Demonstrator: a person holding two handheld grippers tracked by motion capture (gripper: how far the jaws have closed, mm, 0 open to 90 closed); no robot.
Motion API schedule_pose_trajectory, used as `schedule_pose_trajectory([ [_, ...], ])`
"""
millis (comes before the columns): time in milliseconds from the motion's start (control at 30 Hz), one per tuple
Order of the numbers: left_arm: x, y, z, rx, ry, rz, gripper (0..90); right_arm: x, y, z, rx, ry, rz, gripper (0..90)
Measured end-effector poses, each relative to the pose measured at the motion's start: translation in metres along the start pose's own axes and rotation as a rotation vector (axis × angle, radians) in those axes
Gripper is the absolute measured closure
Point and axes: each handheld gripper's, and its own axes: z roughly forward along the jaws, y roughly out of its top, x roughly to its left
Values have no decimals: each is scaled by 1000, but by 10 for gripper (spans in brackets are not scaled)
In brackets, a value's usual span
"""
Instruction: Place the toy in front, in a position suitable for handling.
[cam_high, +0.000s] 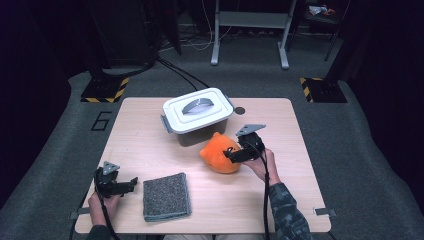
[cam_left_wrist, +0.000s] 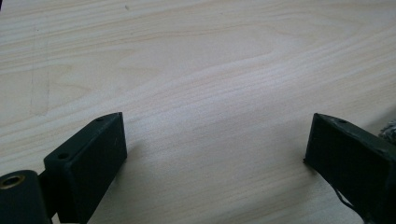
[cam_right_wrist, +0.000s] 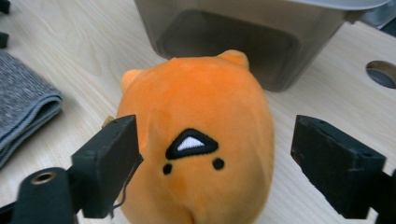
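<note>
Lying on the light wooden counter (cam_high: 150, 145) just right of its middle, the orange plush toy (cam_high: 220, 154) sits directly at the mouth of the right tongs (cam_high: 234, 153), which reach it from its 3 o'clock side in the high view. In the right gripper view the plush toy (cam_right_wrist: 201, 140) lies between the two black jaws and spreads past them toward 12 o'clock, its stitched face turned up to the camera; the right tongs (cam_right_wrist: 215, 154) stand spread wide, released, with the jaw at 9 o'clock touching or all but touching the plush flank and the jaw at 3 o'clock standing apart from it over bare wood. At the toy's 12 o'clock, just beside its ears, stands the grey storage box (cam_high: 202, 131) under its white lid (cam_high: 197, 109), whose grey handle lies flat on top; the box's translucent wall (cam_right_wrist: 243, 42) rises right behind the toy. The left tongs (cam_high: 134, 182) rest near the counter's 7 o'clock corner, held low, their tips pointing at 3 o'clock toward the folded grey cloth (cam_high: 166, 196) just beside them. In the left gripper view the left tongs (cam_left_wrist: 215, 149) are likewise released, jaws far apart over bare wood, gripping nothing, well apart from the plush toy.
</note>
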Motion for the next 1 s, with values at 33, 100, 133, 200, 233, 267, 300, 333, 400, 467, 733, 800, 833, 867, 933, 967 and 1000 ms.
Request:
schedule_pose_trajectory([
  [33, 0, 0, 0, 0, 0, 0, 49, 0, 0, 0, 0, 0, 0, 142],
  [100, 0, 0, 0, 0, -2, -1, 49, -3, -4, -14, -27, -11, 18, 130],
  [133, 0, 0, 0, 0, -2, -1, 49, -4, -6, -19, -38, -20, 14, 123],
  [200, 0, 0, 0, 0, -2, -1, 49, -5, -12, -30, -49, -50, 28, 95],
  [233, 0, 0, 0, 0, -2, -1, 49, -6, -16, -36, -52, -62, 35, 77],
  [267, 0, 0, 0, 1, -2, -1, 49, -7, -19, -39, -53, -71, 38, 71],
  [300, 0, 0, 0, 2, -3, -1, 49, -7, -25, -44, -53, -85, 48, 61],
  [333, 0, 0, 0, 0, -2, -2, 49, -8, -28, -47, -53, -90, 53, 55],
  [400, 0, 0, 0, 2, -3, -1, 49, -11, -40, -55, -54, -115, 73, 40],
  [467, 0, 0, 0, 2, -3, -2, 49, -13, -50, -59, -49, -131, 90, 36],
  [733, 0, 0, 0, -1, -4, -3, 49, -20, -102, -69, -4, -204, 174, 33],
  [800, 0, 0, 0, -1, -4, -3, 48, -22, -118, -68, 19, -229, 191, 33],
  [833, 0, 0, 0, -1, -4, -3, 49, -23, -124, -67, 29, -237, 205, 31],
  [867, 0, 0, 1, -2, -3, -2, 48, -24, -132, -67, 39, -243, 215, 31],
  [933, 0, 0, 1, -2, -3, -2, 48, -27, -146, -67, 47, -264, 240, 27],
  [967, 0, 0, 1, -2, -3, -2, 48, -27, -151, -67, 55, -278, 248, 26],
  [1000, 0, 0, 1, -2, -3, -3, 48, -28, -155, -68, 53, -284, 255, 26],
])
